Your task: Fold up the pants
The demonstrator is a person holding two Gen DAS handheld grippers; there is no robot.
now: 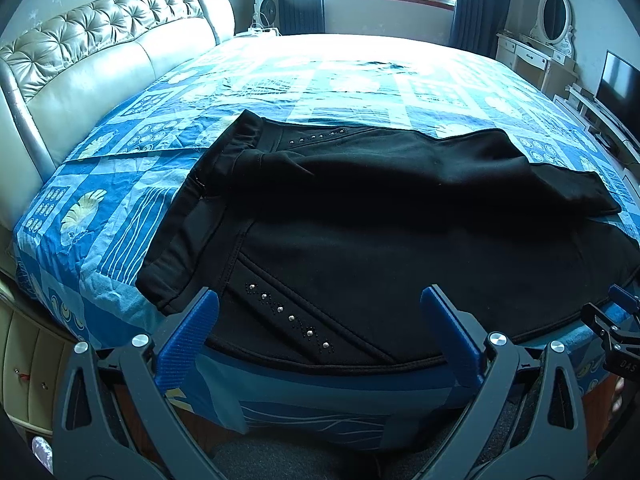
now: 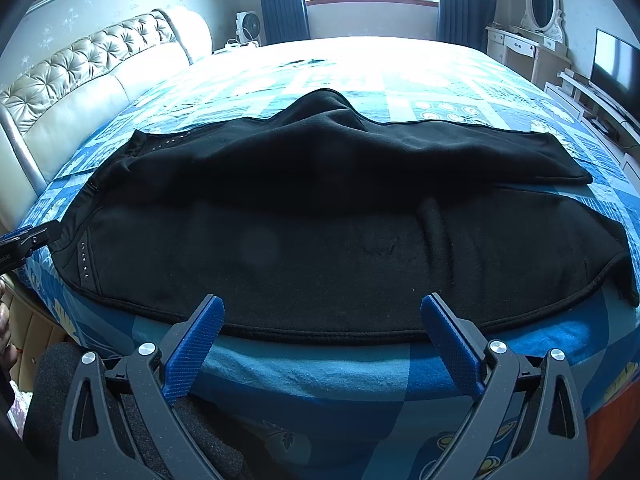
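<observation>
Black pants (image 1: 360, 216), laid crosswise on a bed (image 1: 120, 216) with a blue patterned cover, near its front edge; waistband to the left, legs running right, the far leg lying partly over the near one. Left wrist view: waistband end close up, with a studded pocket seam (image 1: 288, 316) between the fingers and a second stud row (image 1: 316, 136) at the far hip; tufted headboard (image 1: 100, 40) far left. Right wrist view: the leg portion, a raised hump of cloth (image 2: 324, 108) at the far edge and both leg ends (image 2: 600, 248) at right, which the left view cuts off; television (image 2: 616, 68) and mirrored dresser (image 2: 536, 24) at far right. Left gripper (image 1: 320, 304): blue fingers spread wide, holding nothing, tips over the pants' near hem; whether they touch the cloth cannot be told. Right gripper (image 2: 322, 312): likewise wide apart, empty, tips at the hem of the near leg. Each view catches the other gripper at its frame edge
</observation>
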